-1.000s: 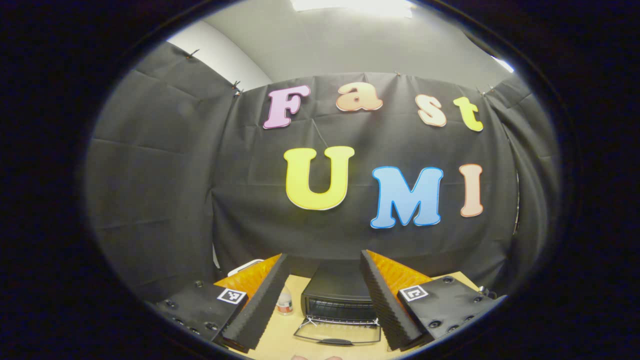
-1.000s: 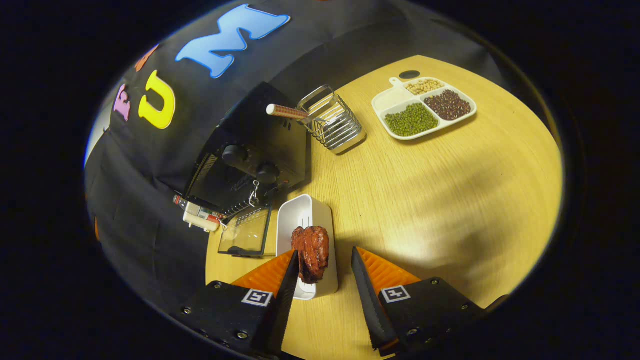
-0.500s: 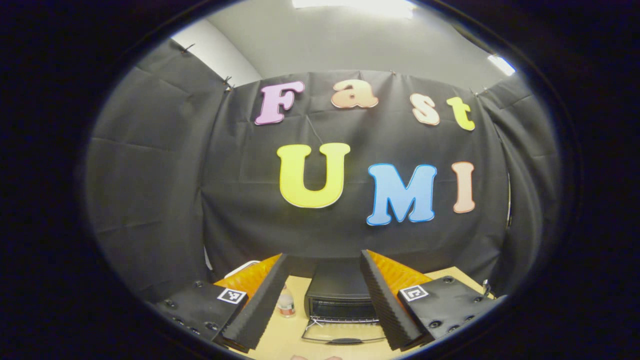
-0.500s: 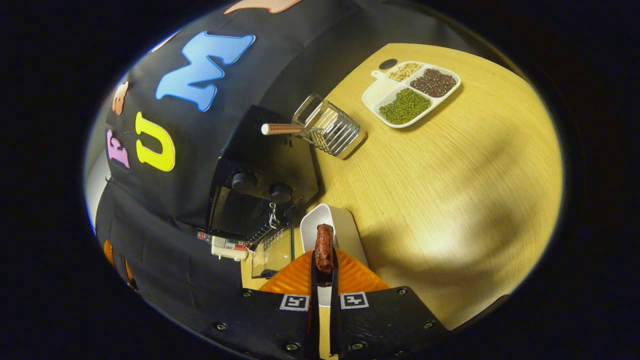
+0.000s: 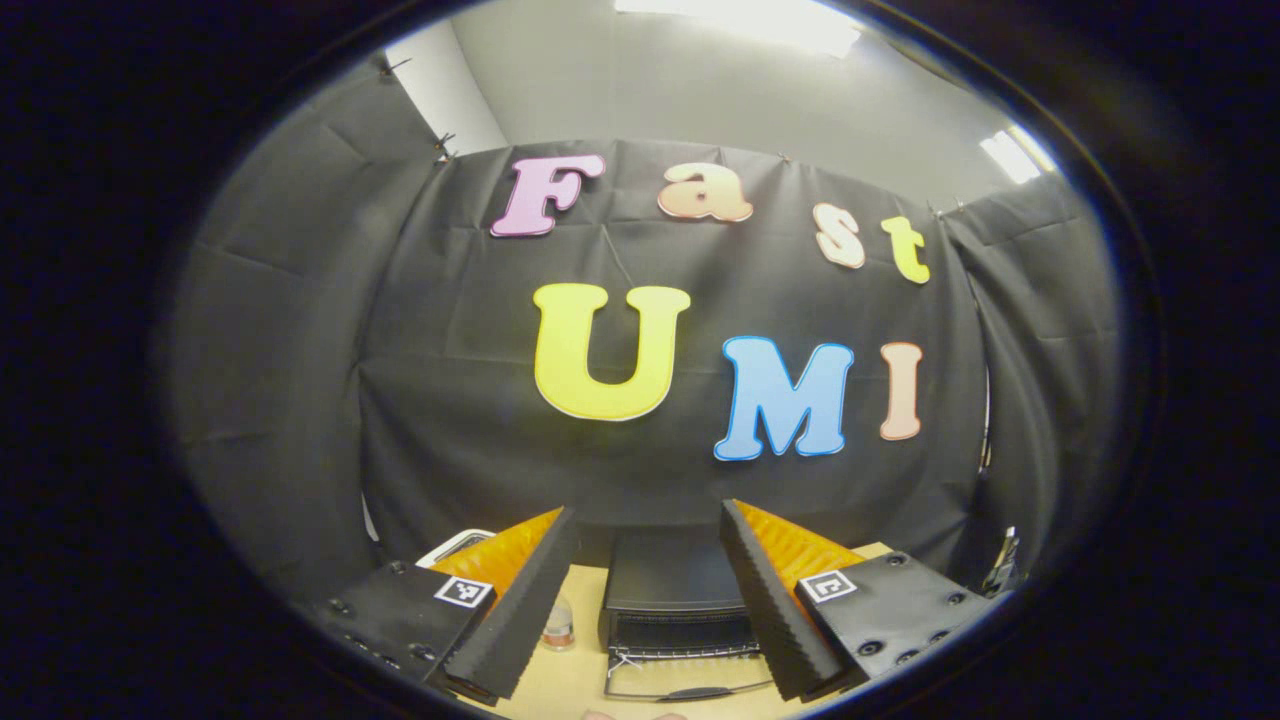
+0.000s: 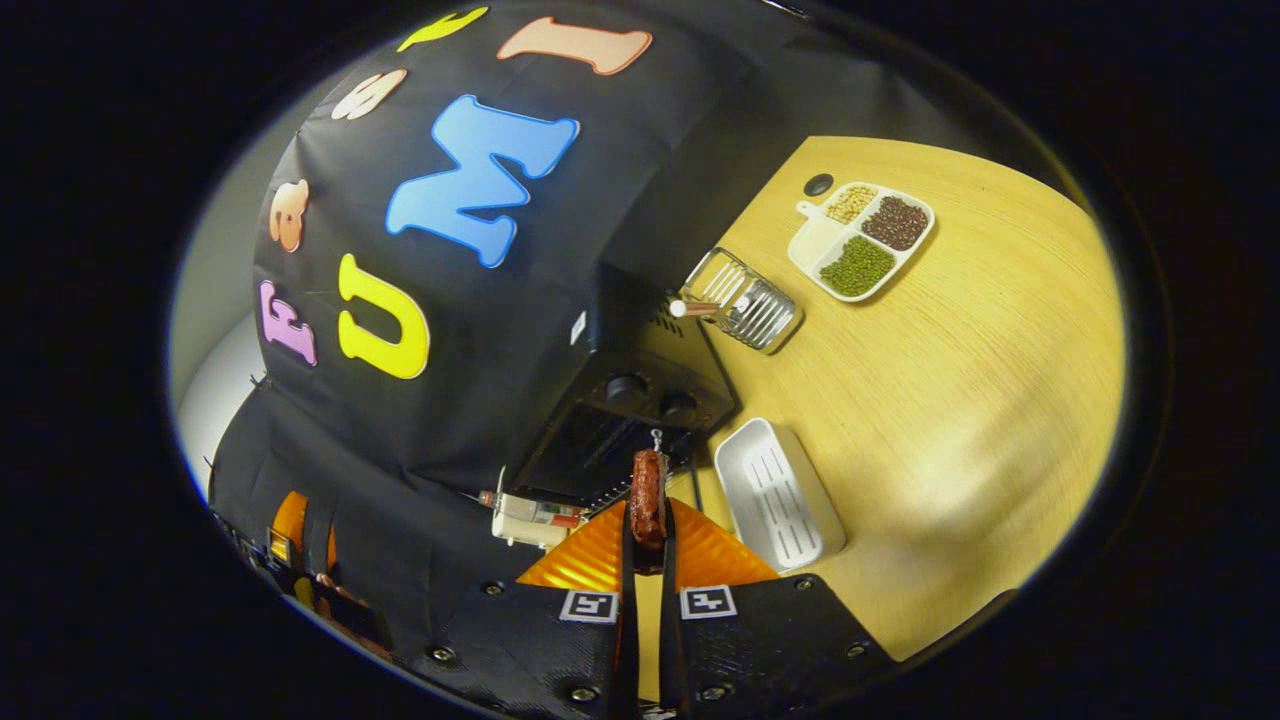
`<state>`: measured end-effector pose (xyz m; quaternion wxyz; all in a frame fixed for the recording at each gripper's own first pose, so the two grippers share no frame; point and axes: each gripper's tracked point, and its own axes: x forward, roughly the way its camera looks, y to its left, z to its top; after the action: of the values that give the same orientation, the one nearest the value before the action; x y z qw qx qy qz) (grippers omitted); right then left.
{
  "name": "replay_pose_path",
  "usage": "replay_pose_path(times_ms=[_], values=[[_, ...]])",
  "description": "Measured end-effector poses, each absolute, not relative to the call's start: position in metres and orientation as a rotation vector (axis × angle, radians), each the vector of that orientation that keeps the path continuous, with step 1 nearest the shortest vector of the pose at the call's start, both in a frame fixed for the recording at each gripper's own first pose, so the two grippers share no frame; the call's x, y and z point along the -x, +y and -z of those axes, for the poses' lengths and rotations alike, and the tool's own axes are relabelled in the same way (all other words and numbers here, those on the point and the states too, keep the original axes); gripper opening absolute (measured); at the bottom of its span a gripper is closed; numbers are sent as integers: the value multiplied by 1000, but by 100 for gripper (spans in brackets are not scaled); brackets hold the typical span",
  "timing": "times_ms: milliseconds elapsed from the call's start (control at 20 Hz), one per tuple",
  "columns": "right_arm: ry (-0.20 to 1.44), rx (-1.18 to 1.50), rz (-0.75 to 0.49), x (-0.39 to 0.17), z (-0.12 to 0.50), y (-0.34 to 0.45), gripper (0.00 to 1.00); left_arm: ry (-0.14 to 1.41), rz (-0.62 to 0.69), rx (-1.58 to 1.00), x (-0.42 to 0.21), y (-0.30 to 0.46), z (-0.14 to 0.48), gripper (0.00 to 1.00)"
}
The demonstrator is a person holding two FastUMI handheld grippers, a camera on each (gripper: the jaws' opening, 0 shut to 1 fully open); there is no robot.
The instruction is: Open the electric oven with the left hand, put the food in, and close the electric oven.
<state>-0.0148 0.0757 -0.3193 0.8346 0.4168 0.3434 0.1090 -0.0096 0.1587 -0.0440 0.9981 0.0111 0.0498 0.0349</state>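
Oven (image 6: 625, 420) sits at the back of the table (image 6: 960, 400) against the booth wall, its door (image 5: 690, 680) dropped flat in front of it, so the opening step looks done. In the left gripper view the oven has slid lower and a little smaller between the fingers than a second ago, which suggests the left gripper (image 5: 648, 590) is backing off and tilting up; its jaws stand wide apart and hold nothing.

The white tray (image 6: 780, 495) beside the oven now lies bare. A second ago the food (image 6: 648, 490) rested in it between the spread fingers of the right gripper (image 6: 648, 530); half a second ago those fingers had closed, and now the piece is pinched between them, lifted clear of the tray and in line with the oven's mouth. The right gripper view has also swung, so the oven front lies nearly straight ahead rather than off to the left.

That puts the task in its middle step: food picked up, not yet inside. Next, I judge, comes a level push over the door into the cavity, then release. Farther back stand a wire basket (image 6: 745, 305) and a bean dish (image 6: 865, 240), well apart from the path.
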Motion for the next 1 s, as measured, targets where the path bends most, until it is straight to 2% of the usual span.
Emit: replay_pose_path(times_ms=[250, 500, 750, 1000], values=[[679, -911, -291, 15, 284, 120, 8, 103, -23, -14, 7, 169, 48, 99], [674, -894, -369, -4, 272, 172, 8, 87, -29, 17, 8, 189, 42, 99], [697, -886, -400, -39, 291, 222, 8, 79, -66, -14, 14, 217, 32, 97], [753, -945, -326, -82, 342, 255, 8, 81, -94, -20, 22, 236, 28, 99]])
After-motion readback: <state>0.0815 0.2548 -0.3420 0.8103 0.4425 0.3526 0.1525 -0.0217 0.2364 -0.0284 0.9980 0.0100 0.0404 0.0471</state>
